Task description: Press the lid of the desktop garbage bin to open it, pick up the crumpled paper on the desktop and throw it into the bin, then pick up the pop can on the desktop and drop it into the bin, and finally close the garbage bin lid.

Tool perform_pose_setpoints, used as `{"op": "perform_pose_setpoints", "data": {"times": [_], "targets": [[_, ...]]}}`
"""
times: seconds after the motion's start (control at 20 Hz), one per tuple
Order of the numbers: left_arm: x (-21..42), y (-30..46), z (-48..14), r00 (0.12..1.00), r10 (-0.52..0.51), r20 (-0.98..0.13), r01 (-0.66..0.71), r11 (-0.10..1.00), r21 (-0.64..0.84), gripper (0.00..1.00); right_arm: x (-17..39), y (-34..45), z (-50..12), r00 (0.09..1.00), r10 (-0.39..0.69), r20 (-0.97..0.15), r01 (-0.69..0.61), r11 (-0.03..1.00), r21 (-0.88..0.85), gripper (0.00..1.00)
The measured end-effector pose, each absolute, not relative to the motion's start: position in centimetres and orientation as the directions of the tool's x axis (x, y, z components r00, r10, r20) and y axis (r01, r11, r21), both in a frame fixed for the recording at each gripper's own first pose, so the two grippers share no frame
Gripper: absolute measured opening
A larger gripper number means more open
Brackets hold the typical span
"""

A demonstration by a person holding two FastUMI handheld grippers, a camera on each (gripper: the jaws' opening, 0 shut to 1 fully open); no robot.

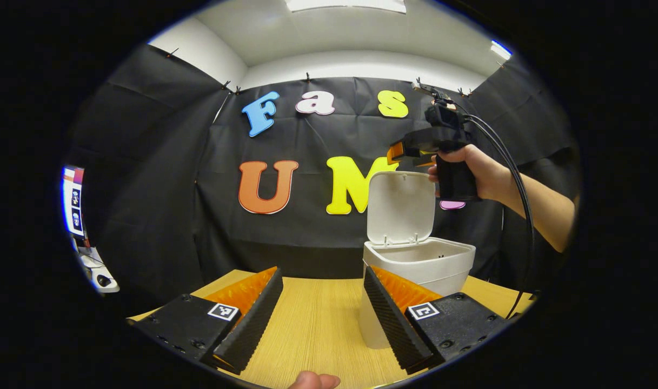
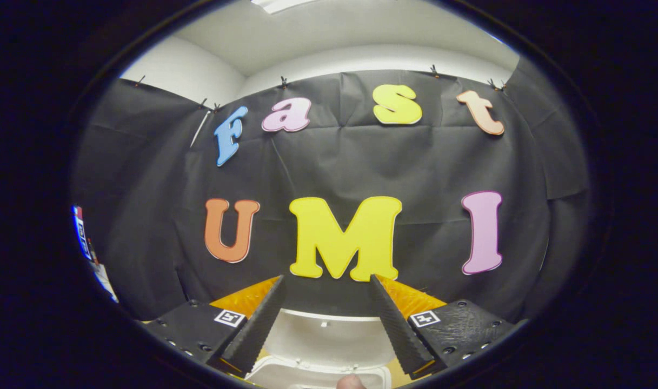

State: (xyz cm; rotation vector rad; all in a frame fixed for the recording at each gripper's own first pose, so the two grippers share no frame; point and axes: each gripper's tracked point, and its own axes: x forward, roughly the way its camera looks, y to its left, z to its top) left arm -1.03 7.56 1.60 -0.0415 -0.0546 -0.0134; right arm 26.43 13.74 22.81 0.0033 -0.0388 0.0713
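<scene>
Ribbed and toothed along their inner faces, standing wide apart with nothing between them: the left gripper [image 1: 320, 302] low over the pale wood-grain tabletop [image 1: 318, 329]; square printed markers on both finger bases; a fingertip at the bottom edge of the left gripper view. Just beyond its right-hand finger, partly hidden by it, the white plastic desktop garbage bin [image 1: 431, 267], standing on the tabletop; mouth open and rim clear; inside too shadowed to tell what lies there. Behind the mouth, upright on its hinge, the bin's white rounded lid [image 1: 400, 205], tipped back, inner face toward the camera. Above the lid's top edge, held high in a bare hand [image 1: 477, 170], the right gripper [image 1: 399, 154], fingers pointing leftward across the lid; black cables looping down from its rear past the forearm; fingers too foreshortened from here to judge their gap. In the right gripper view, spread wide and empty, the same gripper [image 2: 326, 319] looking out level at the black cloth wall; directly below and between its fingers, close under them, the lid [image 2: 329, 337] and the white rim of the bin [image 2: 318, 373]. Far left in the left gripper view, a lit screen [image 1: 73, 200] at the edge of the booth.
</scene>
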Motion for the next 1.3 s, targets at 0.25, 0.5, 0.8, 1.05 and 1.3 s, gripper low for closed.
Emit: {"op": "perform_pose_setpoints", "data": {"times": [0.25, 0.5, 0.8, 1.05, 1.3], "targets": [[-0.6, 7.2, 1.5, 0.998, -0.018, 0.054, 0.02, 0.999, -0.043, 0.98, 27.2, 13.1, 21.2, 0.997, 0.072, -0.013, -0.072, 0.997, 0.032, 0.94], [-0.2, 6.7, -0.2, 1.0, -0.022, 0.018, 0.023, 0.998, -0.052, 0.98, 25.6, 13.5, 21.0, 0.995, 0.091, -0.03, -0.091, 0.996, 0.017, 0.96], [-0.3, 6.2, -2.5, 1.0, -0.012, -0.007, 0.012, 0.999, -0.041, 0.98, 21.3, 13.8, 19.3, 0.988, 0.141, -0.055, -0.14, 0.99, 0.02, 0.96], [-0.8, 6.0, -3.3, 1.0, 0.007, -0.001, -0.007, 1.0, -0.017, 0.98, 17.6, 14.1, 16.8, 0.979, 0.176, -0.101, -0.173, 0.984, 0.031, 0.96], [-1.8, 5.3, -4.5, 1.0, 0.002, -0.009, -0.002, 1.0, 0.016, 0.98, 14.6, 13.7, 14.6, 0.982, 0.173, -0.07, -0.174, 0.985, -0.009, 0.96]]}}
